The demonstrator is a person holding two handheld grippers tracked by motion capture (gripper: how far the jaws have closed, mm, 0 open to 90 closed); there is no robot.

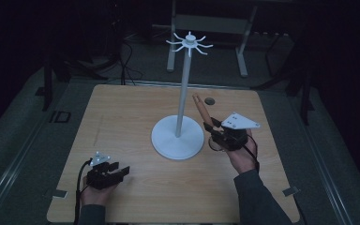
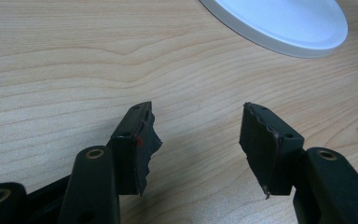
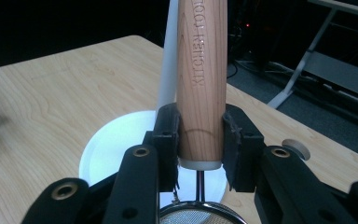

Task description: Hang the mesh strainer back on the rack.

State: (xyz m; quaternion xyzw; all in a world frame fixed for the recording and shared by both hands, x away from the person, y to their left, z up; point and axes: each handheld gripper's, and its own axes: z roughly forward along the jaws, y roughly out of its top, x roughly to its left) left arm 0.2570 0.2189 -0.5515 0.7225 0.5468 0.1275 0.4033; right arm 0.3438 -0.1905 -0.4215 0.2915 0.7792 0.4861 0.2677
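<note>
A white stand rises from a round base (image 1: 177,137) at the table's middle, its thin pole (image 1: 183,93) topped by a ring of hooks (image 1: 189,43). Just right of the base my right gripper (image 1: 217,132) is shut on the wooden handle (image 1: 200,108) of a kitchen strainer. In the right gripper view the jaws (image 3: 200,126) clamp the handle (image 3: 202,79) near its lower end, and the mesh bowl's rim (image 3: 198,217) shows beneath. The handle tilts up toward the pole (image 3: 168,56). My left gripper (image 1: 122,171) rests low at the table's near left, open with nothing between its jaws (image 2: 196,126); the base's edge (image 2: 284,25) lies ahead.
A small dark round knob (image 1: 209,101) sits on the wooden table (image 1: 122,117) behind the right gripper, and appears again as a grey disc (image 3: 295,148). A metal frame (image 1: 206,23) and cables (image 1: 126,61) stand on the dark floor beyond the far edge.
</note>
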